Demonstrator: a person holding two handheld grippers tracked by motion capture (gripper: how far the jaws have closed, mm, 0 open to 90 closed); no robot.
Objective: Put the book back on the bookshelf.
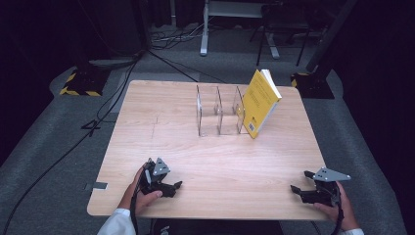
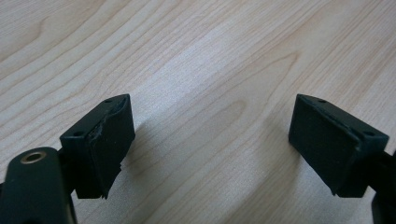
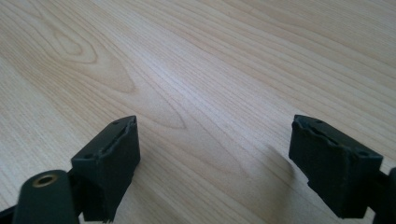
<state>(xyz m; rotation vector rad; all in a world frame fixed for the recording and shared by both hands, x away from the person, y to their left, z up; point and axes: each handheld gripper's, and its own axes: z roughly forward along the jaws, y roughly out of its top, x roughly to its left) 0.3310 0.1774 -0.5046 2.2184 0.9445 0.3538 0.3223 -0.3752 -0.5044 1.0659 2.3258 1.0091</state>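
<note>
Dark floor and black stands ring a pale wooden tabletop (image 1: 161,127), and on it the things nearest the work sit toward the far right corner; a yellow book (image 1: 259,105) stands on its lower edge there, tilted, its top leaning away to the right, its lower corner just beside a clear rack (image 1: 219,113); the rack has upright see-through dividers set in a row, and its slots hold nothing; book and rack appear to touch at the rack's right end, though whether they truly meet I cannot tell.

Well apart from both, along the near edge, lie the two tools; the left gripper (image 1: 177,185) rests near the near left corner, held in the person's left hand (image 1: 142,197), a white sleeve (image 1: 115,223) showing below it at the table's edge; its jaws point to the right along the edge and stand released, wide apart, with only bare wood between them, as the left gripper view (image 2: 210,140) makes plain; its black pads are worn at the edges.

The right gripper (image 1: 297,190) sits near the near right corner in the right hand (image 1: 337,205), its jaws pointing left toward the other tool; in the right gripper view (image 3: 212,154) those jaws also stand released and spread, wood grain running between them, nothing grasped; a grey three-cornered plate tops each tool.
</note>
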